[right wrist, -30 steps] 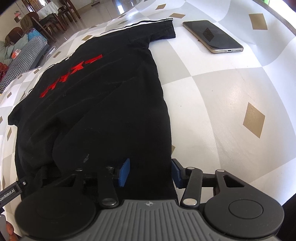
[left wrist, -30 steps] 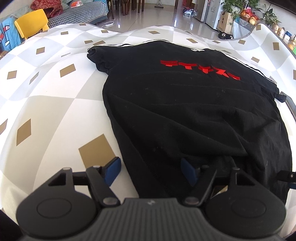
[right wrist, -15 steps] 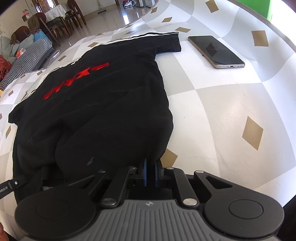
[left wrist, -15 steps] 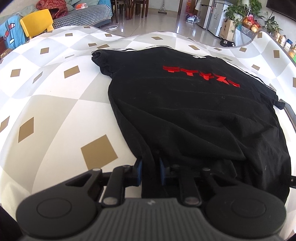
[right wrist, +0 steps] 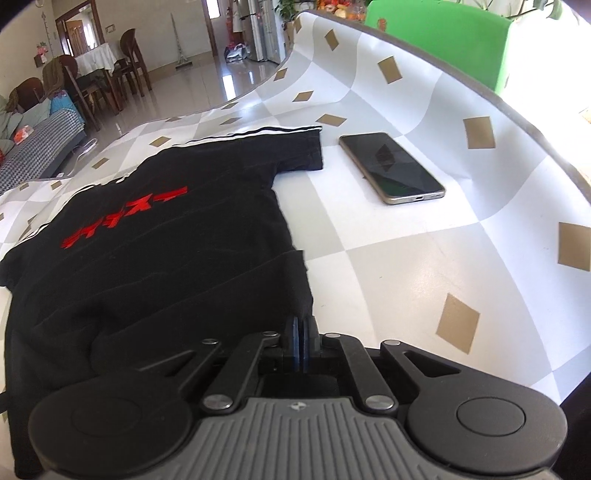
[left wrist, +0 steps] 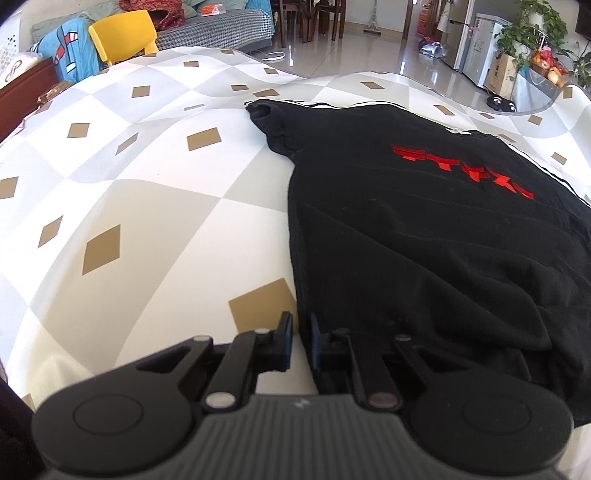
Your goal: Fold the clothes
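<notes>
Two grippers each pinch a corner of the black T-shirt (left wrist: 424, 236) at its near bottom edge. The left gripper (left wrist: 300, 341) has its blue pads squeezed on the left corner. The right gripper (right wrist: 300, 341) has its pads pressed tight on the right corner. The shirt lies flat on the table (left wrist: 147, 206), with lots of bare room to its left. It is soft, dark cloth with red letters (left wrist: 465, 170) and white stripes on the sleeves. A shiny phone (right wrist: 391, 168) lies just beside the right sleeve. The table cover is smooth, with white, grey and brown diamonds. Behind are a yellow chair (left wrist: 123, 35) and a glossy floor.
</notes>
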Demonstrator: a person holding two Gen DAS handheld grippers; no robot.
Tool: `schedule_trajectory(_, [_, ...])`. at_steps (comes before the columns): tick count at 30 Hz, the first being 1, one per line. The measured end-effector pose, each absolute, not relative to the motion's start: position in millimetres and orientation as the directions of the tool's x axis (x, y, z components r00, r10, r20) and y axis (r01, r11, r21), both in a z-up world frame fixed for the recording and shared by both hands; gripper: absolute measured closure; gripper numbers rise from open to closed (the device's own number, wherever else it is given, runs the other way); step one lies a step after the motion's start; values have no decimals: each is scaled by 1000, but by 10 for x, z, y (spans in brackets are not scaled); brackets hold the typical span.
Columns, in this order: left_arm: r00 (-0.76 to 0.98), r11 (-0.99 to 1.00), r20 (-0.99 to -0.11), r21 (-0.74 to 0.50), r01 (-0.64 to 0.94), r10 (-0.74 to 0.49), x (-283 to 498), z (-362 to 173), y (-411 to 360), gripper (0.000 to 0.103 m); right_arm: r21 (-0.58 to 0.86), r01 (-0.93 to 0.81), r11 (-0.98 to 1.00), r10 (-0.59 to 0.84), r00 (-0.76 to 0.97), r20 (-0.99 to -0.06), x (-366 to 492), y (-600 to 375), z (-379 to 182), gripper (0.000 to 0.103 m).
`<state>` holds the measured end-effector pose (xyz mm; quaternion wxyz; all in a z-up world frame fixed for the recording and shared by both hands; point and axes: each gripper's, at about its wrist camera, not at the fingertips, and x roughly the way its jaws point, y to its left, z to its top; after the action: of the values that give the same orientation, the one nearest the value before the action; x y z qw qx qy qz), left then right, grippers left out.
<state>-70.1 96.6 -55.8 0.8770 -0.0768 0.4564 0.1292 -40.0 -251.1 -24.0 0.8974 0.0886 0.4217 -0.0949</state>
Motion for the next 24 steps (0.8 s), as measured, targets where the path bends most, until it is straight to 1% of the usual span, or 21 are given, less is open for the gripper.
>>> schedule_trajectory(3, [540,948,-812,49,-315,221,-685,-568,988,94,57,279,959,-134,619,-773,-372,-2567,-244,100])
schedule_trajectory(8, [502,915,-792,171,-364,348,-652,-593,1025,92,72,309,948,-141,611,-779,-371,-2660,-250,100])
schedule_trajectory(13, [482,891,-779,210,-402,401,-652,-585,1060,85,92,323,942,-135,617,-775,-370,-2711,-220,99])
schedule_trajectory(15, [499,892,-768,204,-404,402,-679,-544,1036,84,95,318,943,-127,612,-781,-372,-2698,-236,98])
schedule_trajectory(17, [531,899,-753,187,-395,390,-703,-481,996,84,99,314,944,-119,607,-786,-373,-2685,-252,94])
schedule_trajectory(18, [554,909,-745,172,-379,372,-714,-441,962,81,101,312,945,-115,604,-789,-374,-2678,-260,94])
schedule_trajectory(21, [610,946,-741,108,-306,282,-739,-363,852,74,106,306,946,-103,596,-796,-376,-2659,-283,92])
schedule_trajectory(23, [617,964,-753,85,-251,227,-732,-374,762,73,110,301,947,-95,591,-801,-377,-2646,-299,87])
schedule_trajectory(24, [612,971,-767,60,-231,193,-733,-394,735,72,111,299,948,-91,588,-804,-378,-2640,-307,87])
